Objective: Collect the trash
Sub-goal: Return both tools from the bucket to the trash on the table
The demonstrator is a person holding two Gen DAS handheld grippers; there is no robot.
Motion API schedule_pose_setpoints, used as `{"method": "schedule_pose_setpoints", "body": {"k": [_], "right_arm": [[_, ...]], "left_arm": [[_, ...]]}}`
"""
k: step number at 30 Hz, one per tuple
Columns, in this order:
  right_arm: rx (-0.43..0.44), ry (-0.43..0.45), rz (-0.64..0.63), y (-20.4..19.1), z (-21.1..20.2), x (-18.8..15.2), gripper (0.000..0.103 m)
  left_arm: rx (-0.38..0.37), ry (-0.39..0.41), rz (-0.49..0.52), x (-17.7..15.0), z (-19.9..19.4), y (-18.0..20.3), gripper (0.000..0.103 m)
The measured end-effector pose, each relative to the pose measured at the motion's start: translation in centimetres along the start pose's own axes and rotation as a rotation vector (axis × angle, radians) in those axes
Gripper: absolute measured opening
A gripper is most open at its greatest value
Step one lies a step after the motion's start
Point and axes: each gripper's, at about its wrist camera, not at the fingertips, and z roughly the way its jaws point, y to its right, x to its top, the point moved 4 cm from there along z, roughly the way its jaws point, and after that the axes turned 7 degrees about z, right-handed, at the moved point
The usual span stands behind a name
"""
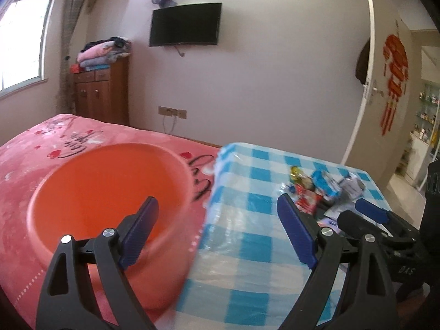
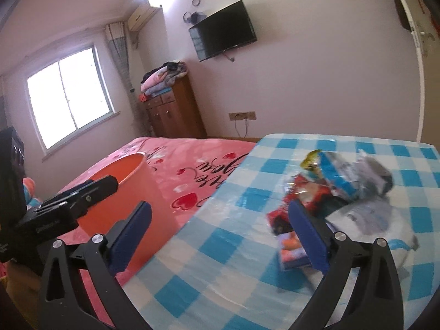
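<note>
Trash pile: light, crinkly, grab by a flat edge

Trash pile (image 2: pixel 330 192) sits on the blue-checked bench (image 2: pixel 220 261), toward its far right part, well apart from the orange bin (image 1: pixel 104 192) standing on the pink bed (image 2: pixel 192 165) just left of the bench. Looks like snack wrappers, a small blue carton, clear film: likely light, soft, slippery, crushable, nothing fragile. Red packet (image 2: pixel 277 220) lies nearest; pinch it across a flat edge, not the puffed middle. Right claw (image 2: pixel 220 239) spread wide, nothing between its pads, one pad just beside the red packet. Left claw (image 1: pixel 217 233) also spread wide and empty, near the bin's rim. Film may snag neighbours and drag them along
</note>
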Motion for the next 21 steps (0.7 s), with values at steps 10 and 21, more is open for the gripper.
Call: {"method": "schedule_pose_setpoints", "body": {"k": [10, 21], "right_arm": [[-0.016, 0.047, 0.067, 4.5, -2.4, 0.2, 0.098], [-0.097, 0.051, 0.095, 10.1, -4.7, 0.4, 0.098]], "left_arm": [[-0.051, -0.103, 0.047, -2.0, 2.2, 5.4, 0.088], [-0.096, -0.188, 0.1, -3.7, 4.8, 10.3, 0.088]]}}
